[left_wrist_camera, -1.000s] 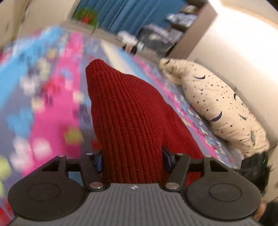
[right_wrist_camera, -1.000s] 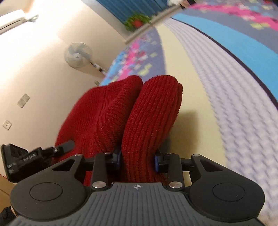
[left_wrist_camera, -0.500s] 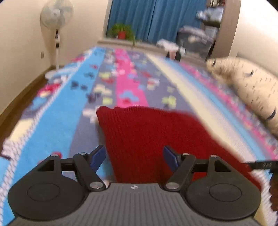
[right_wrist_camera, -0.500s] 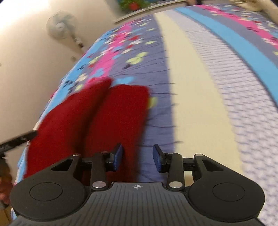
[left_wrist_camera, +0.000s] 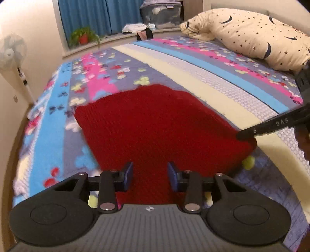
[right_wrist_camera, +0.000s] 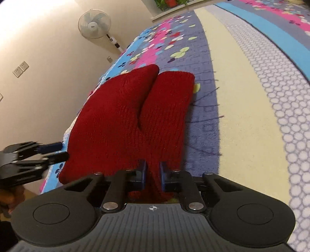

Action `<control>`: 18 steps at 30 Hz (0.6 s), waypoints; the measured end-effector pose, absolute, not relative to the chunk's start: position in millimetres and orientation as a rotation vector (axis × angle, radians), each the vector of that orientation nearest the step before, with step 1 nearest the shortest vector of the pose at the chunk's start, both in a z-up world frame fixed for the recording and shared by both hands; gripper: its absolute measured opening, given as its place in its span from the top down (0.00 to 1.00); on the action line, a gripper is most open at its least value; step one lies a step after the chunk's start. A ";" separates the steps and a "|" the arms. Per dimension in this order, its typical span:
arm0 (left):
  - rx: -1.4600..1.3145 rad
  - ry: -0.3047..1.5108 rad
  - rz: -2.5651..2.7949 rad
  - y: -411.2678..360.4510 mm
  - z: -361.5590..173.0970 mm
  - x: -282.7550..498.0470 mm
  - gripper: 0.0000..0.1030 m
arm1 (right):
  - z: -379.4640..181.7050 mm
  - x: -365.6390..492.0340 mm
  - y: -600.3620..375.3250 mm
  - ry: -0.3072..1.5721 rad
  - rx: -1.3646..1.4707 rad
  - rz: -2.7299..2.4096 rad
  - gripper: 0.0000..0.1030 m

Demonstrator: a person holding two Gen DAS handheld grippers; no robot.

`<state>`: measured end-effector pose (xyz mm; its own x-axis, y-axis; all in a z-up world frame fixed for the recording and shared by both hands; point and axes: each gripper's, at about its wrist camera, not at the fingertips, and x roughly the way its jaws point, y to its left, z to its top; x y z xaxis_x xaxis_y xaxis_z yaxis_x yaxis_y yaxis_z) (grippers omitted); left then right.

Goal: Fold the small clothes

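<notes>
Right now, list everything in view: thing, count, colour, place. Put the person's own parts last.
knit garment: one, dark red, flat on the bedspread.
bedspread: one, striped blue, pink, cream, covering the bed.
pillow: one, cream with stars and moons, far right.
fan: one, white, by the wall.
potted plant: one, green in a red pot, at the curtains.
curtains: blue, at the back.
left gripper: black, jaws apart over the garment, just closing.
right gripper: black, just closed on a garment fold.
</notes>
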<state>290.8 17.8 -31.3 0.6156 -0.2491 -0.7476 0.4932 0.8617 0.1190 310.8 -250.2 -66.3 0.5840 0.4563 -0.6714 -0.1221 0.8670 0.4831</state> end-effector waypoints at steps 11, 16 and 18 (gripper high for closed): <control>0.222 0.711 -0.223 15.4 -10.1 224.8 0.10 | -15.0 228.4 -237.2 0.813 0.124 0.271 0.38; 0.074 0.701 -0.191 24.3 33.3 175.6 0.10 | 27.2 158.2 -247.8 0.671 0.109 0.234 0.16; 0.003 0.692 -0.174 26.6 44.5 152.4 0.09 | 35.3 136.5 -249.3 0.640 0.139 0.201 0.12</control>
<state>152.4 26.6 44.5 0.7562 -0.1587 -0.6348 0.1605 0.9855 -0.0552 136.5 -249.3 35.3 0.7839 0.2279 -0.5775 -0.1425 0.9714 0.1898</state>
